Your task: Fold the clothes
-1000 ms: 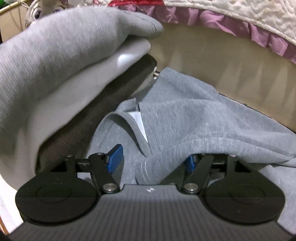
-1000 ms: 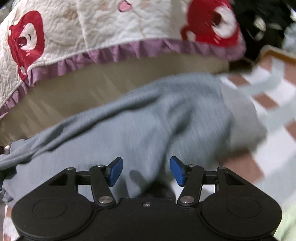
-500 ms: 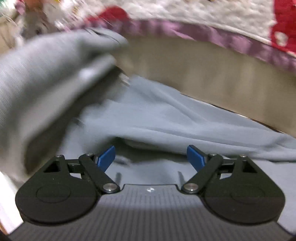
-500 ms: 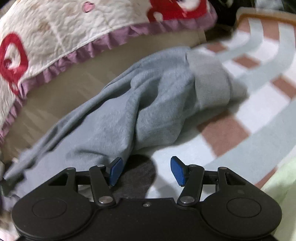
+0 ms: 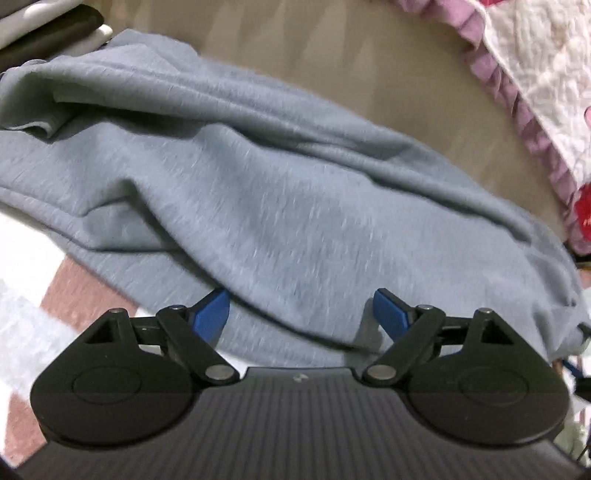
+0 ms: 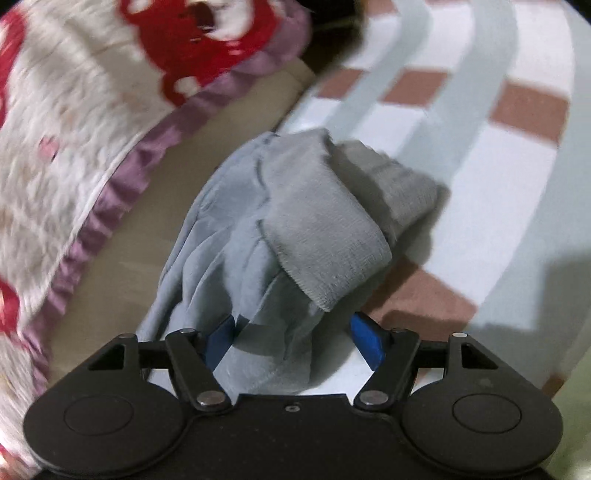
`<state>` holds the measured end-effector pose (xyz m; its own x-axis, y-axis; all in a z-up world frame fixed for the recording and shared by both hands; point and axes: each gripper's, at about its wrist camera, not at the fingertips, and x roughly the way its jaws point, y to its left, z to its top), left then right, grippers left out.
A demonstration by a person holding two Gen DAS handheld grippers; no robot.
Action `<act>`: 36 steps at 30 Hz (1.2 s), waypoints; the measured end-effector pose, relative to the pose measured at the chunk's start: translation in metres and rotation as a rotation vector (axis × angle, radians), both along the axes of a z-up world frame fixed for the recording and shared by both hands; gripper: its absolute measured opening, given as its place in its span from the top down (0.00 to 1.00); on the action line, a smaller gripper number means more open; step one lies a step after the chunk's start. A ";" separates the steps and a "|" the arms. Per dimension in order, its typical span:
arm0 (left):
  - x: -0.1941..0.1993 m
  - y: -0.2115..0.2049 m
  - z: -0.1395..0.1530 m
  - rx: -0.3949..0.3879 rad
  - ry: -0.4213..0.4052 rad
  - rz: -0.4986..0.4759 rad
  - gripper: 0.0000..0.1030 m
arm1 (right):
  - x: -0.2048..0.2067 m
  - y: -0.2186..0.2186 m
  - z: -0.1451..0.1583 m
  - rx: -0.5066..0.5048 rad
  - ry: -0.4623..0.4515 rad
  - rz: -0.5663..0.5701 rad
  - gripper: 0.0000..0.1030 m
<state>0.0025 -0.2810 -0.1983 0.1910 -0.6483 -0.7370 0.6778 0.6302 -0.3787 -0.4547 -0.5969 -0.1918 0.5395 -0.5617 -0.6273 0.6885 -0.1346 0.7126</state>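
Note:
A grey sweatshirt (image 5: 280, 206) lies rumpled across the checked bedspread and fills most of the left wrist view. My left gripper (image 5: 301, 314) is open, its blue pads spread just over the garment's near edge with nothing pinched. In the right wrist view the sweatshirt's sleeve (image 6: 280, 229) ends in a lighter ribbed cuff (image 6: 332, 236) that is bunched and turned over. My right gripper (image 6: 295, 339) is open, with the sleeve fabric lying between its blue pads and covering part of the left one.
A quilted blanket (image 6: 74, 110) with red prints and a purple frill (image 5: 517, 110) lies behind the garment, past a beige strip (image 5: 369, 74). Folded dark and white clothes (image 5: 44, 29) sit at the far left. The checked bedspread (image 6: 480, 147) stretches to the right.
The left gripper has let go of the collar area, opened wide and swung right along the sweatshirt's body. The right gripper has moved along the sleeve to the cuff, staying open.

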 end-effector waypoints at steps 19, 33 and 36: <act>0.054 -0.005 -0.016 0.071 -0.288 -0.036 0.94 | 0.039 -0.033 0.053 -0.476 0.563 0.175 0.51; 0.039 -0.007 -0.020 0.095 -0.369 -0.074 0.86 | -0.028 -0.027 -0.007 -0.206 0.097 0.019 0.65; 0.034 -0.008 -0.022 0.109 -0.423 -0.087 0.88 | -0.005 -0.011 0.019 -0.356 0.316 0.062 0.88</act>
<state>0.0362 -0.2893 -0.2199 0.4385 -0.5981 -0.6708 0.8109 0.5851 0.0084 -0.4601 -0.6079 -0.1727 0.3927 -0.7439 -0.5408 0.8780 0.1282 0.4612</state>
